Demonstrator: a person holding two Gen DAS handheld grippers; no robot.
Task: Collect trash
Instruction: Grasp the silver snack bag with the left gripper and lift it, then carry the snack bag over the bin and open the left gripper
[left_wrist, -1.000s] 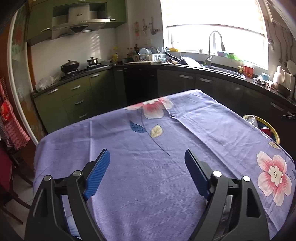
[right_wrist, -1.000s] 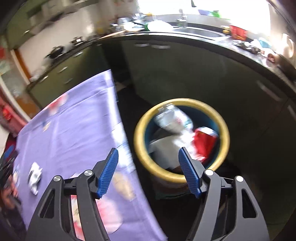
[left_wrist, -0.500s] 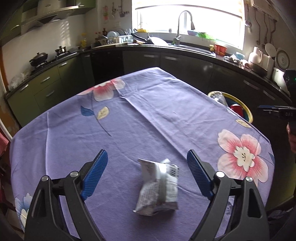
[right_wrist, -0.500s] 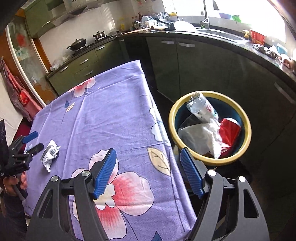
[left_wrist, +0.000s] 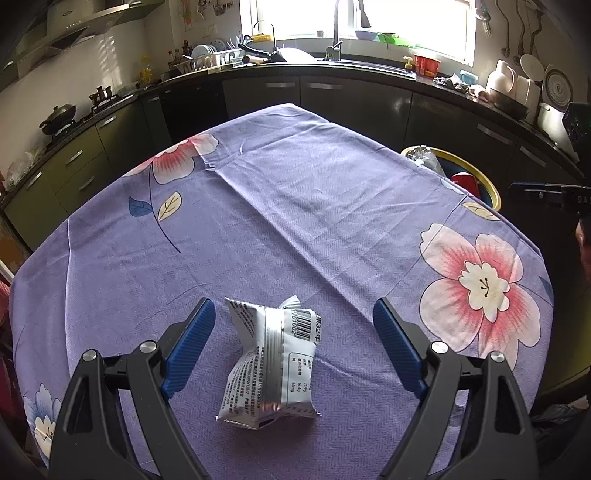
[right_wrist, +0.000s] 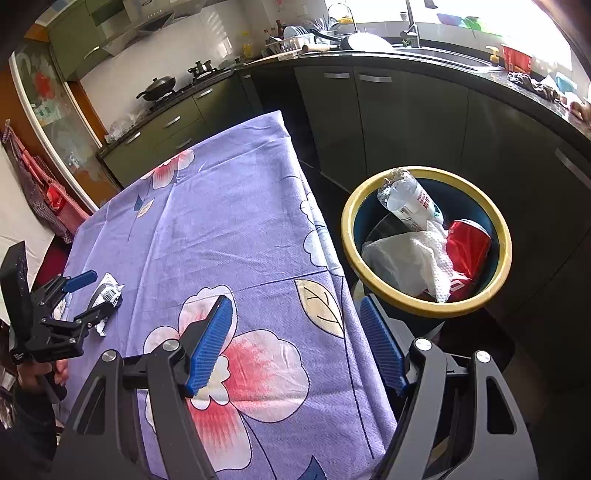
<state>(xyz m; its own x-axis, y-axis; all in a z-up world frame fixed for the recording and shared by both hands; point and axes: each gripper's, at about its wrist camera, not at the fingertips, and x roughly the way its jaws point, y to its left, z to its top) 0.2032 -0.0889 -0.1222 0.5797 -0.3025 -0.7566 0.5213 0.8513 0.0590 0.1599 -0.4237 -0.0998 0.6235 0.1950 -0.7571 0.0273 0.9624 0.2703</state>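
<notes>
A crumpled silver-white snack wrapper (left_wrist: 273, 362) lies on the purple flowered tablecloth (left_wrist: 295, 229). My left gripper (left_wrist: 291, 347) is open and the wrapper sits between its blue fingers, nearer the left one. The right wrist view shows the same wrapper (right_wrist: 107, 293) between the left gripper's fingers (right_wrist: 79, 280). My right gripper (right_wrist: 295, 343) is open and empty over the table's right edge. A yellow-rimmed bin (right_wrist: 424, 306) stands on the floor beside the table, also in the left wrist view (left_wrist: 484, 181). It holds a plastic bottle (right_wrist: 406, 197), a red can (right_wrist: 467, 242) and white paper (right_wrist: 413, 258).
Dark kitchen cabinets (right_wrist: 406, 122) and a counter with a sink (left_wrist: 340, 59) curve round behind the table. A stove with a pan (left_wrist: 59, 116) is at the left. The narrow floor gap (right_wrist: 332, 170) between table and cabinets holds the bin.
My left gripper has dropped and moved forward, so the wrapper now lies between its fingers. My right gripper has pulled back from above the bin to the table's edge.
</notes>
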